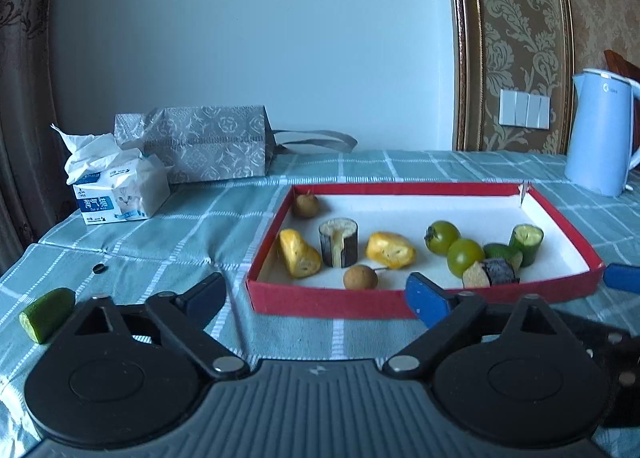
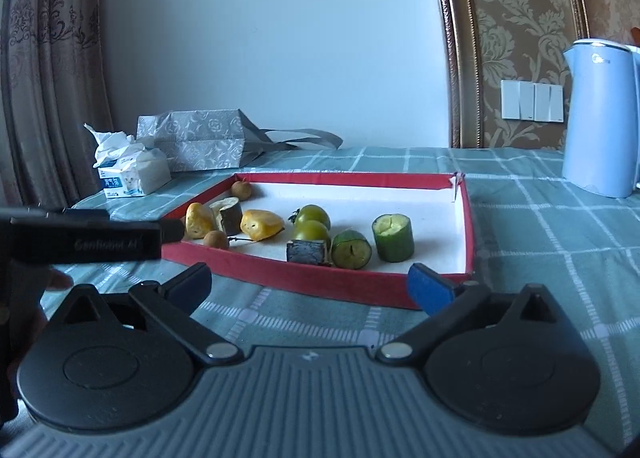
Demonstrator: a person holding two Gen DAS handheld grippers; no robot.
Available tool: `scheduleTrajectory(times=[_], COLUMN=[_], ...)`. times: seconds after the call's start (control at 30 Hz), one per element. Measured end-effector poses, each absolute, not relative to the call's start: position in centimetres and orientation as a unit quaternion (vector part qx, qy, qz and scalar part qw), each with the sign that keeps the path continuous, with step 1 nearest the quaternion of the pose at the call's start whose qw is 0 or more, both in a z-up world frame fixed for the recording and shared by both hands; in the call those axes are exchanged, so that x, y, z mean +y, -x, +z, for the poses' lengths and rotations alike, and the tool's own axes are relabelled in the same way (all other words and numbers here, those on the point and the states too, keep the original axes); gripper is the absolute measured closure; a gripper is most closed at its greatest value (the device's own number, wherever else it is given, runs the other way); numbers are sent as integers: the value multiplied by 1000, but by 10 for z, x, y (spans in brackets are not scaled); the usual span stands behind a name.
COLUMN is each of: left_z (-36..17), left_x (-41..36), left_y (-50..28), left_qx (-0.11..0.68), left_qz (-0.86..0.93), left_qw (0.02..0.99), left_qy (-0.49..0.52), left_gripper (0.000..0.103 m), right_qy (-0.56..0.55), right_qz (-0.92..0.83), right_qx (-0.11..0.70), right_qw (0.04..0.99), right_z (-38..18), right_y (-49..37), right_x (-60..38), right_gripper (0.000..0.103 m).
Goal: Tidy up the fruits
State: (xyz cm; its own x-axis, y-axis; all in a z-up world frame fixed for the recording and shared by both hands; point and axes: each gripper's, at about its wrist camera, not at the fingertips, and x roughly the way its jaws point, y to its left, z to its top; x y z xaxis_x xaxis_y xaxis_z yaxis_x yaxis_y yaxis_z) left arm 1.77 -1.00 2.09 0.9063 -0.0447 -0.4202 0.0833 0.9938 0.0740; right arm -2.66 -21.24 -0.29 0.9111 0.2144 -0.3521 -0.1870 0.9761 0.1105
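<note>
- Left gripper (image 1: 316, 296): jaws spread wide, nothing between them, low over the checked tablecloth (image 1: 192, 234) just short of the red tray's (image 1: 320, 300) near wall.
- Right gripper (image 2: 310, 284): jaws also wide apart and empty, facing the tray's near right part. Its blue pad shows at the right edge of the left view, beside the tray corner.
- Left of the left gripper, on the cloth outside the tray: one green cucumber piece (image 1: 46, 314), lying on its side, long axis running near-left to far-right, pale cut face toward the camera.
- Tray is a shallow red-walled box with a white floor, long axis left to right.
- Left half: two yellow chunks (image 1: 298, 254) (image 1: 390, 250) with rough cut faces, a dark-skinned stub (image 1: 338, 242) standing upright with its pale cut end up, and two small brown round fruits (image 1: 360, 278) (image 1: 306, 205), one at the near wall, one in the far left corner.
- Right half: two green tomatoes (image 1: 442, 237) (image 1: 465, 256) touching each other, and a dark block (image 2: 306, 251) lying flat at the near wall.
- Next to it, a cucumber section (image 2: 351, 250) on its side with its cut face toward the right camera, and another cucumber section (image 2: 393, 238) upright, cut end up.
- Beyond the tray: tissue pack (image 1: 120, 193) and grey patterned bag (image 1: 208, 145) at far left, blue kettle (image 1: 600, 129) at far right.
</note>
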Motion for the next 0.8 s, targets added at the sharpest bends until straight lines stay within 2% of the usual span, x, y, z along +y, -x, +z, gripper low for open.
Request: scheduleTrajectory(times=[0.27, 0.8], left_z=[22, 19], left_x=[-8, 5], left_y=[-13, -20], left_qx=[197, 229], left_qz=[-17, -22], left_qw=[979, 973], left_qy=[-46, -3], left_gripper=[1, 1], right_qy=[-39, -29], right_qz=[90, 84], right_qx=[184, 184], right_qw=[978, 979], right_z=[-3, -4], right_y=[26, 25], right_x=[-213, -212], right_gripper=[0, 0])
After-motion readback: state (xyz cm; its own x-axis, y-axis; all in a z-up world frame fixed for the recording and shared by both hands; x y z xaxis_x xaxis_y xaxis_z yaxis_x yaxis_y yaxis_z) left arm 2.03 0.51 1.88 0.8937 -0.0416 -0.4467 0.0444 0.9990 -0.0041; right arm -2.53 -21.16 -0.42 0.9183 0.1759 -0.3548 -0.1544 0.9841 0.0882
